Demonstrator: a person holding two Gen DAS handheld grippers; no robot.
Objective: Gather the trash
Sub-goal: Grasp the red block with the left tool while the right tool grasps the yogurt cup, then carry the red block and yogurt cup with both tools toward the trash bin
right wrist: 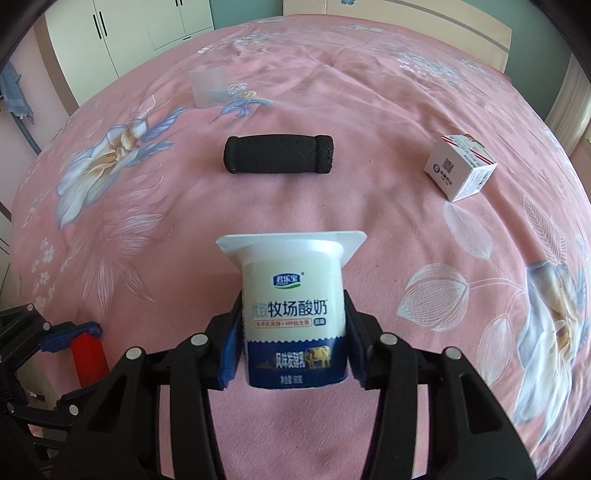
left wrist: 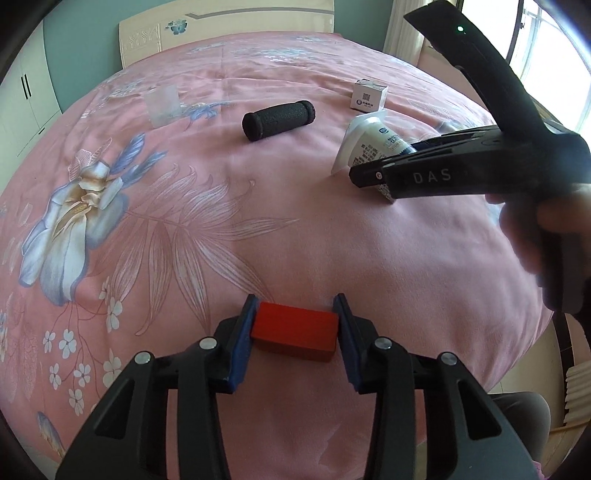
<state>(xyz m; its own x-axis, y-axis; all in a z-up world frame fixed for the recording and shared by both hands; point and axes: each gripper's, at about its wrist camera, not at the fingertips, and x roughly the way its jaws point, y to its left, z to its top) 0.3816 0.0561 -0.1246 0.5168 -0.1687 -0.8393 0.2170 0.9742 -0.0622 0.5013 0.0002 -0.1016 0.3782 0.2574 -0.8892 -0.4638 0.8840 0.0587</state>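
My left gripper [left wrist: 295,314] is shut on a red block [left wrist: 295,328], low over the pink bedspread [left wrist: 258,221]. The block also shows in the right wrist view [right wrist: 88,358] at the lower left, with the left gripper [right wrist: 74,332] around it. My right gripper [right wrist: 293,332] is shut on a white and blue yoghurt cup [right wrist: 293,306] lying on its side, rim pointing away. In the left wrist view the right gripper [left wrist: 369,173] reaches in from the right, holding the cup [left wrist: 365,147] just above the bed.
A black foam roller [left wrist: 279,120] [right wrist: 277,154] lies mid-bed. A small white carton [left wrist: 369,95] [right wrist: 461,166] sits to the right. A clear plastic cup [left wrist: 162,105] [right wrist: 209,85] stands at the far left. A headboard [left wrist: 229,33] and wardrobe [right wrist: 147,26] lie beyond.
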